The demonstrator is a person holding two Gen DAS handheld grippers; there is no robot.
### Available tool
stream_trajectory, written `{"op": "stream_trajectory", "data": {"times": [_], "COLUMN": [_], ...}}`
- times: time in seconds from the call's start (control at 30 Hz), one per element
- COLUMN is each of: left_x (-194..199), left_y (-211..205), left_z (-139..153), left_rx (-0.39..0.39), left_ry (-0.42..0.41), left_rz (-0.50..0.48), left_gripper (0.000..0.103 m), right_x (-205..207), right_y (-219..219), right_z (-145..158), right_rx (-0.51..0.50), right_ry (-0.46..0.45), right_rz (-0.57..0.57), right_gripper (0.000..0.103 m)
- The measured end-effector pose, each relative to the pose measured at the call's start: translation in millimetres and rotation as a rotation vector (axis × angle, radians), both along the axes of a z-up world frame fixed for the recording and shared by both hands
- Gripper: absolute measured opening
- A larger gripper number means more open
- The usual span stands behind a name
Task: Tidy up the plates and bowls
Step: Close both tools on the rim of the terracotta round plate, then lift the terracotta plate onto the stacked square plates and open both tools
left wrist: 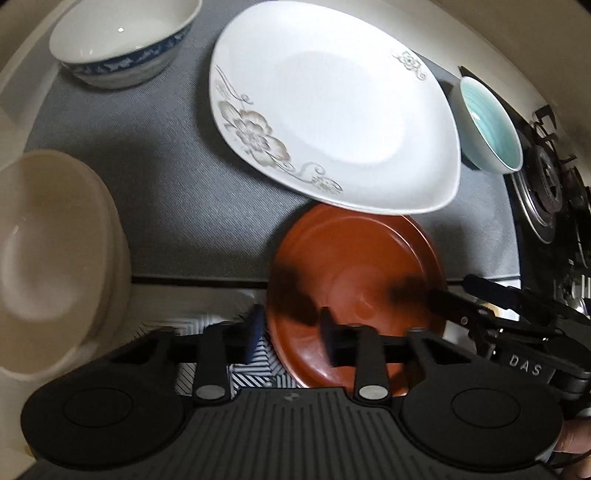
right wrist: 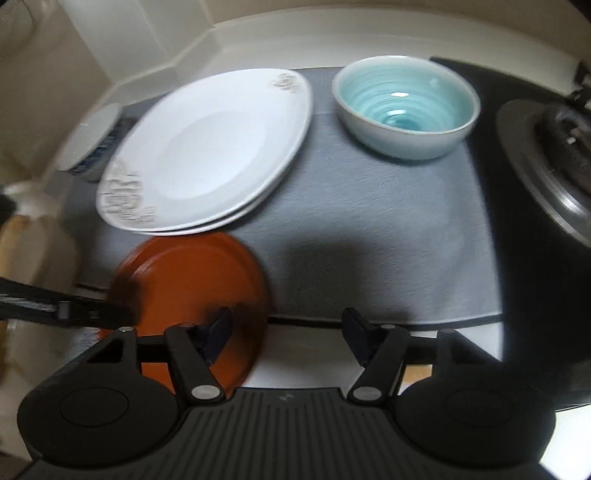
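Observation:
A brown-red plate [left wrist: 354, 266] [right wrist: 192, 273] sits at the front edge of the grey mat [left wrist: 177, 199] [right wrist: 369, 236]. My left gripper [left wrist: 291, 332] is open, its jaws either side of the plate's near left rim. My right gripper [right wrist: 288, 332] is open, its left finger over the plate's right rim; it also shows in the left wrist view [left wrist: 472, 295]. A white flowered plate [left wrist: 332, 122] [right wrist: 207, 151] lies behind the brown one. A turquoise bowl [left wrist: 491, 125] [right wrist: 406, 107] stands at its right. A blue-patterned white bowl [left wrist: 122, 40] [right wrist: 88, 140] is at the far left.
A stack of cream bowls [left wrist: 48, 254] stands at the left. A gas stove burner [left wrist: 546, 184] [right wrist: 554, 155] is at the right of the mat. The counter's raised white back edge [right wrist: 295, 33] runs behind the dishes.

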State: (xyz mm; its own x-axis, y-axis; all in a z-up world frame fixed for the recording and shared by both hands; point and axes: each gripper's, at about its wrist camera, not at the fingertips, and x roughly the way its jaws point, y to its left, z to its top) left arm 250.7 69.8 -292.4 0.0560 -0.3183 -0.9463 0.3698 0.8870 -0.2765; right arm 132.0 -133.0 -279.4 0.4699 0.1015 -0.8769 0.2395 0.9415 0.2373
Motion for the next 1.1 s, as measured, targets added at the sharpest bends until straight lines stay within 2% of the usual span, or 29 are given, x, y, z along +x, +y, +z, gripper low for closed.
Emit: {"op": "stream_trajectory", "data": {"times": [0.03, 0.1, 0.2, 0.23, 0.27, 0.3, 0.33, 0.37, 0.5, 0.6, 0.7, 0.73, 0.83, 0.87, 0.93, 1.1], "left_x": [-2, -6, -8, -8, -8, -7, -9, -10, -7, -5, -9, -10, -12, -14, -17, -19], "left_y": [0, 1, 1, 3, 4, 6, 6, 5, -1, -2, -6, -8, -11, -11, -10, 7], "left_z": [-1, -2, -2, -2, -2, -2, -2, -2, -7, -8, -7, -6, -1, 1, 8, 32], "left_rx": [0.004, 0.019, 0.019, 0.016, 0.006, -0.014, -0.024, -0.018, -0.007, -0.015, 0.003, 0.015, 0.047, 0.048, 0.038, -0.047], "left_ry": [-0.002, -0.018, -0.032, -0.021, 0.001, 0.02, 0.03, 0.028, 0.029, 0.036, 0.005, -0.004, -0.02, -0.022, -0.019, -0.015], "left_rz": [0.001, 0.001, 0.006, 0.02, 0.028, 0.028, 0.023, 0.016, 0.029, 0.029, -0.012, -0.026, -0.031, -0.035, -0.051, -0.066], "left_gripper": [0.024, 0.017, 0.015, 0.01, 0.009, 0.009, 0.009, 0.008, 0.009, 0.009, 0.009, 0.009, 0.009, 0.009, 0.009, 0.01], "right_x": [-2, -4, -1, 1, 3, 5, 4, 5, 6, 3, 0, -1, -2, -2, -4, -13], "right_y": [2, 5, 4, 6, 10, 16, 21, 25, 28, 23, 19, 17, 18, 18, 17, 13], "right_z": [1, 4, 4, 5, 6, 9, 12, 13, 14, 13, 11, 11, 14, 17, 24, 52], "right_rx": [-0.019, -0.052, -0.06, -0.071, -0.102, -0.138, -0.15, -0.14, -0.163, -0.132, -0.089, -0.084, -0.098, -0.103, -0.103, -0.085], "right_ry": [0.0, 0.002, 0.014, 0.033, 0.041, 0.037, 0.031, 0.028, 0.04, 0.011, -0.001, -0.009, -0.004, -0.006, -0.014, -0.041], "right_rz": [0.002, 0.019, 0.035, 0.04, 0.057, 0.086, 0.121, 0.154, 0.176, 0.16, 0.149, 0.153, 0.182, 0.188, 0.187, 0.165], "right_gripper": [0.081, 0.081, 0.076, 0.066, 0.051, 0.045, 0.032, 0.025, 0.026, 0.026, 0.03, 0.028, 0.016, 0.016, 0.015, 0.015]}}
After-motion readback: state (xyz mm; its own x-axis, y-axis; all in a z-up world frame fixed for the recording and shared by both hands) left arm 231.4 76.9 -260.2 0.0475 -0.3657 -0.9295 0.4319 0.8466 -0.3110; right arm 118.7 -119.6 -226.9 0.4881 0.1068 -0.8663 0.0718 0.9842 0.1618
